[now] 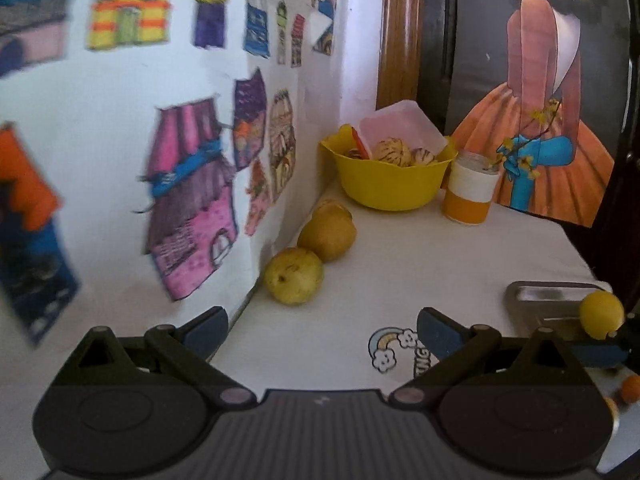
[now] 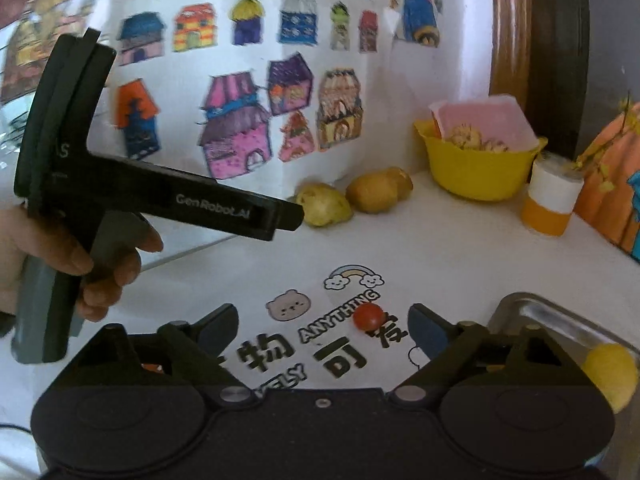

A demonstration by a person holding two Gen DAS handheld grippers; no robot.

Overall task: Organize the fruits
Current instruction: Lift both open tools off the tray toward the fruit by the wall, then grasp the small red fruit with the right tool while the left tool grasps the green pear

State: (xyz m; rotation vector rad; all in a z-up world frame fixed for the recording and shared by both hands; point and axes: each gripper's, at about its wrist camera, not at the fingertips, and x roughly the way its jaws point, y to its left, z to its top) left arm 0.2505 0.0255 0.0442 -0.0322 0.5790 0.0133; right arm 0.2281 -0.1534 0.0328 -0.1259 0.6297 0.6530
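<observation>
Both grippers, left gripper point(image 1: 322, 330) and right gripper point(image 2: 324, 326), spread and empty. Three pears point(image 1: 294, 276) along the bench's wall edge; probably firm, smooth, bruisable, so grip across the widest belly. Small tomato point(image 2: 368, 317) mid-bench.

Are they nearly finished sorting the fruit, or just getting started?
Partway, at a guess. Some pale speckled fruits already sit in the yellow bowl, and a yellow fruit sits at the metal tray. Both tools, left and right, are open and empty. Left out: the yellow-green fruits by the wall and a small red one on the table.
</observation>
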